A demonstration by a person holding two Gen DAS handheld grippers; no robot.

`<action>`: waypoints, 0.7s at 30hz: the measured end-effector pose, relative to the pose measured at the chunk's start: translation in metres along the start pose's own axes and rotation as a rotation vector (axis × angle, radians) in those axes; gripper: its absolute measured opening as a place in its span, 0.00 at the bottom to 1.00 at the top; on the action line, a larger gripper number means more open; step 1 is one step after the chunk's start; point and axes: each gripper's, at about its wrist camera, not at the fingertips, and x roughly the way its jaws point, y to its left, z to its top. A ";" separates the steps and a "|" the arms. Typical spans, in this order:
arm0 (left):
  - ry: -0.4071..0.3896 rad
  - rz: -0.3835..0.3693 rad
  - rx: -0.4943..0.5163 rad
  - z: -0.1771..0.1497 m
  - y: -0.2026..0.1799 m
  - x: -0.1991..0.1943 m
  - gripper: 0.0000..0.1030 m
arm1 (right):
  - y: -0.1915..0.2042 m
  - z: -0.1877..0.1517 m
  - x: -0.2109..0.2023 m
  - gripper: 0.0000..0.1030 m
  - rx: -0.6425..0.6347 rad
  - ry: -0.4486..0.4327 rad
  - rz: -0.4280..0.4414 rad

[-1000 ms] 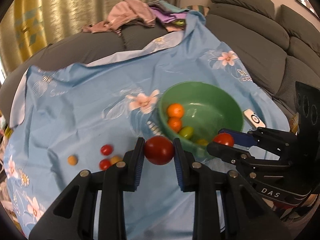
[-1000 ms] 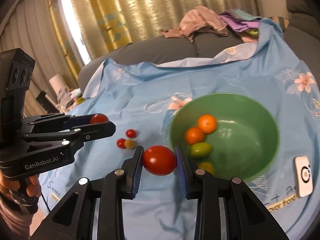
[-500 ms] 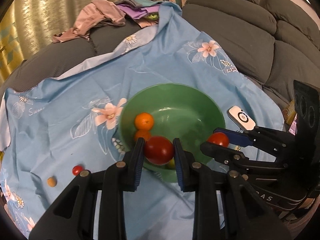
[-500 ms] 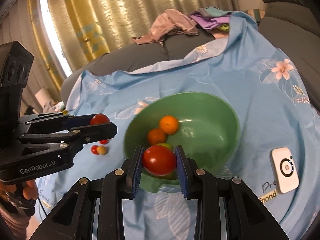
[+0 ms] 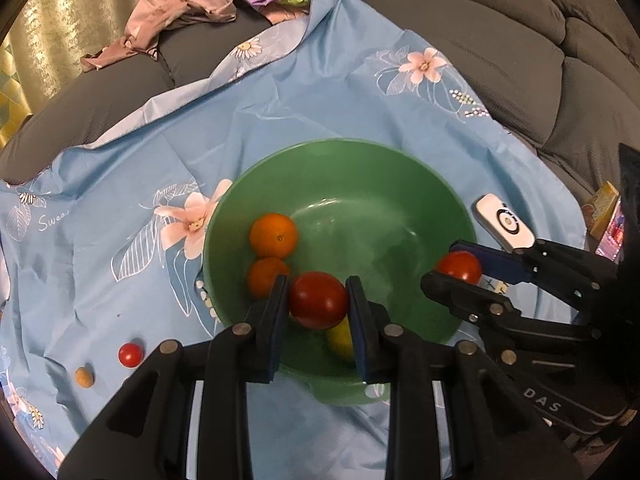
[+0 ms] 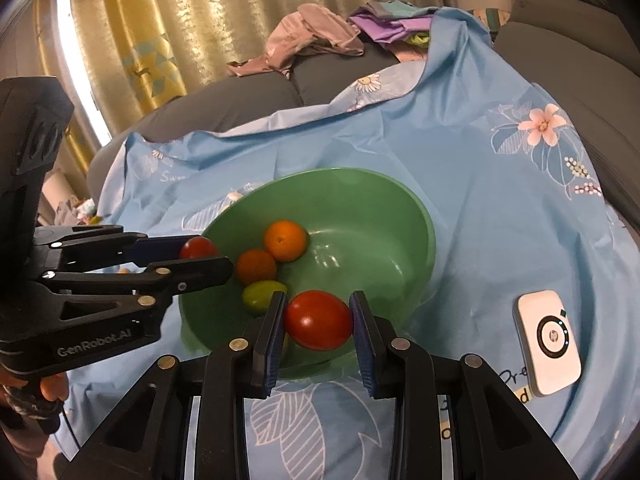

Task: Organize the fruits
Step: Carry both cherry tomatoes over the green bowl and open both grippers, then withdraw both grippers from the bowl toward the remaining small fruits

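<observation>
Both grippers carry fruit over the round green plastic bowl (image 5: 400, 184), which sits on a pale blue flowered cloth (image 5: 280, 100) spread over a grey sofa (image 5: 500, 40). The left gripper (image 5: 318, 300) is clamped on a round red tomato (image 5: 318, 300), with its pads pressing on both sides, and hangs above the near part of the bowl. The right gripper (image 6: 319, 320) is likewise clamped on an oval red tomato (image 6: 319, 320), poised over the bowl's near rim.

Inside the bowl lie two orange citrus fruits (image 6: 285, 240), touching each other, a small green fruit (image 6: 260, 295) just beside them, and a yellow fruit (image 5: 340, 340) partly hidden behind the left gripper.

Judging from this, the sorting is well along: four fruits are in, and two more are held right above the bowl, not yet released. Left out on the cloth, well apart from the bowl, are a small red cherry tomato (image 5: 130, 355) and a small tan round fruit (image 5: 84, 377); others may sit out of view. A white pocket device (image 6: 549, 346) lies on the cloth beside the bowl and seems no part of the job.
</observation>
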 end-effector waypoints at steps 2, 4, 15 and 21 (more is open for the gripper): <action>0.011 0.008 -0.006 0.000 0.002 0.004 0.27 | 0.001 0.000 0.003 0.33 -0.007 0.006 -0.001; 0.020 0.016 -0.013 0.000 0.005 0.008 0.31 | 0.000 0.000 0.006 0.33 -0.005 0.014 -0.009; -0.004 0.055 -0.061 -0.010 0.020 -0.006 0.69 | -0.002 0.000 0.001 0.34 0.032 0.018 0.002; -0.041 0.099 -0.083 -0.027 0.026 -0.032 0.74 | 0.008 -0.003 -0.014 0.34 0.033 0.006 0.029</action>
